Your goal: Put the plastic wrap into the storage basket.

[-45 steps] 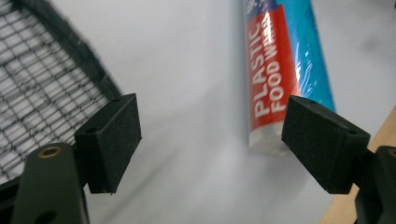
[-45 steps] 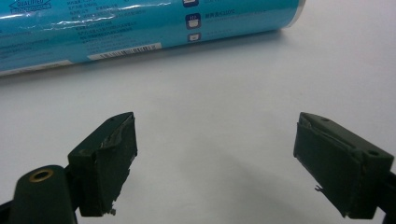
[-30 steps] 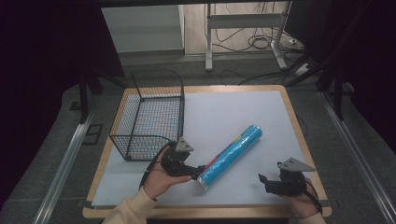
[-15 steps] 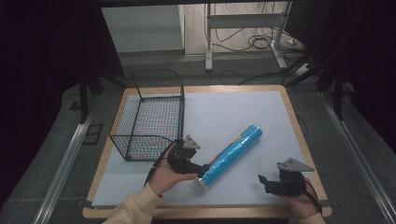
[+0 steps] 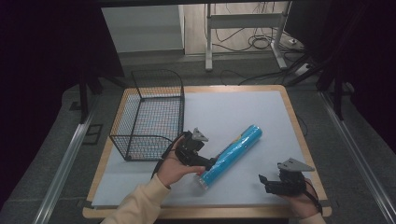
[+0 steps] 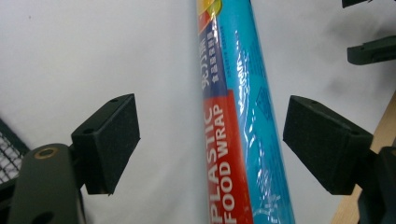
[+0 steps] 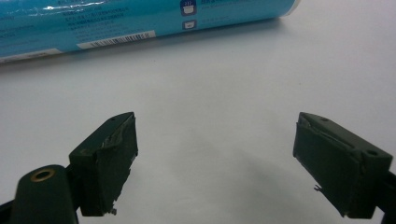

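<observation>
A blue roll of plastic food wrap (image 5: 232, 153) lies slantwise on the white mat, its near end toward the table's front. My left gripper (image 5: 210, 163) is open at that near end. In the left gripper view the roll (image 6: 238, 116) runs between the two spread pads (image 6: 112, 140), closer to the right one, touching neither. My right gripper (image 5: 263, 181) rests open near the front right of the mat, a hand's width from the roll. In the right gripper view the roll (image 7: 140, 23) crosses the top, beyond the gripper (image 7: 215, 163), and bare mat lies between the jaws.
A black wire basket (image 5: 149, 116) stands at the left of the mat, just behind my left hand. The white mat (image 5: 243, 107) covers a wooden table whose edge (image 5: 299, 130) runs close on the right. Beyond the table, desk legs and cables (image 5: 252, 42) sit on the floor.
My left gripper has moved right and a little forward, from beside the basket's front corner to the roll's near end, bringing its open jaws around the roll. The right gripper and the roll stayed put.
</observation>
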Demonstrator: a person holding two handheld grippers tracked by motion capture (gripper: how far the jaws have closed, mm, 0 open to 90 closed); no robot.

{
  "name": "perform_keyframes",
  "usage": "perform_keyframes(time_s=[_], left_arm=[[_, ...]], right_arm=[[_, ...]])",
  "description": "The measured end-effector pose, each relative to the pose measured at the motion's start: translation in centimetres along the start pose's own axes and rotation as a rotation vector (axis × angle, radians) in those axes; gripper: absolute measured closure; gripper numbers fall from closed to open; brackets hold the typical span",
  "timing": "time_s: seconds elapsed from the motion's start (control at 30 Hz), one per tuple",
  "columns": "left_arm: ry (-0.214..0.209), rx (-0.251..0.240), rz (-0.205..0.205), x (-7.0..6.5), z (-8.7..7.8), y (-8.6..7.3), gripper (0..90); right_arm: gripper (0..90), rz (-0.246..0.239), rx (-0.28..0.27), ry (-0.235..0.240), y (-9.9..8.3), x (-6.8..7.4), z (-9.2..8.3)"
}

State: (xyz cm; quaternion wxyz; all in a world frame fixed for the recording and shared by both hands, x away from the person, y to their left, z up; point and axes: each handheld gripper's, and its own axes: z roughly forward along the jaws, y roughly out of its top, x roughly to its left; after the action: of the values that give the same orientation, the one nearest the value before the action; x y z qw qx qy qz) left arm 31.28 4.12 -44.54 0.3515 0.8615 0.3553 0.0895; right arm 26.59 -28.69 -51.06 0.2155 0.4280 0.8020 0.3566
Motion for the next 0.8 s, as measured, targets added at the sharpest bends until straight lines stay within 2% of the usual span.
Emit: perform_keyframes(time_s=[0.37,0.43,0.8], left_arm=[[0.014,0.04,0.041,-1.0,1.4,2.3,18.5],[0.017,0.059,0.048,-1.2,2.1,2.9,18.5],[0.016,0.117,0.067,-1.7,4.3,4.2,18.4]], right_arm=[[14.2,-0.002,0.004,-0.004,0.0,0.0,0.0],[14.2,-0.002,0.004,-0.005,0.0,-0.1,0.0],[14.2,0.0,0.001,-0.003,0.0,-0.1,-0.1]])
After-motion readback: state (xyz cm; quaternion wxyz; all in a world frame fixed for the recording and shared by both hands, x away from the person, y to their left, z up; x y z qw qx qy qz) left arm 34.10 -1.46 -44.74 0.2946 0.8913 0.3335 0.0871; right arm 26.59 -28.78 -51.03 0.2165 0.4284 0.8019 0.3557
